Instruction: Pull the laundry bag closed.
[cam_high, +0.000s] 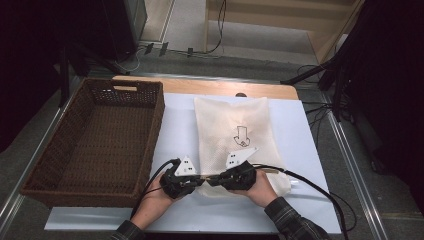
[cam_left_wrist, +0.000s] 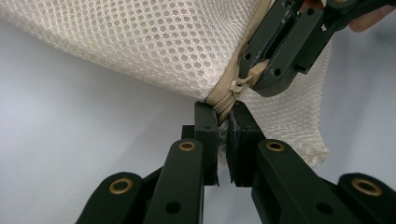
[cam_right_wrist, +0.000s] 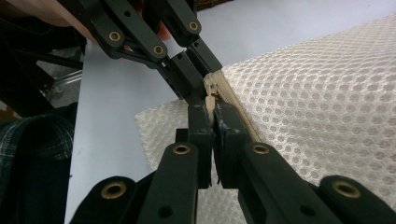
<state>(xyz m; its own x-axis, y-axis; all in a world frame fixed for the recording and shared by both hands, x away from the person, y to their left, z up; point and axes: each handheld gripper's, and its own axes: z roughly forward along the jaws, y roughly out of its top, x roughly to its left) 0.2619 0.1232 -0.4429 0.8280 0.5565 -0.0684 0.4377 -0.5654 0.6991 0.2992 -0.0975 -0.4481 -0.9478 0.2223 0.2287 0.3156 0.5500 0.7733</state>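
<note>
Left gripper (cam_left_wrist: 223, 122) fingers clamped tight on the zipper end (cam_left_wrist: 223, 103) of the mesh bag (cam_high: 239, 131); right gripper (cam_right_wrist: 211, 115) fingers pinched shut on the zipper pull (cam_left_wrist: 246, 80), just beyond the left tips. Risk: small tab slips out, or mesh snags if the pull angles off the track. Bag is cream, flat, near edge lifted.

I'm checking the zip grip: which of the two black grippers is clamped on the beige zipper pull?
The right gripper, pinching the beige zipper pull. The left gripper clamps the zipper end at the white mesh bag's corner instead.
</note>
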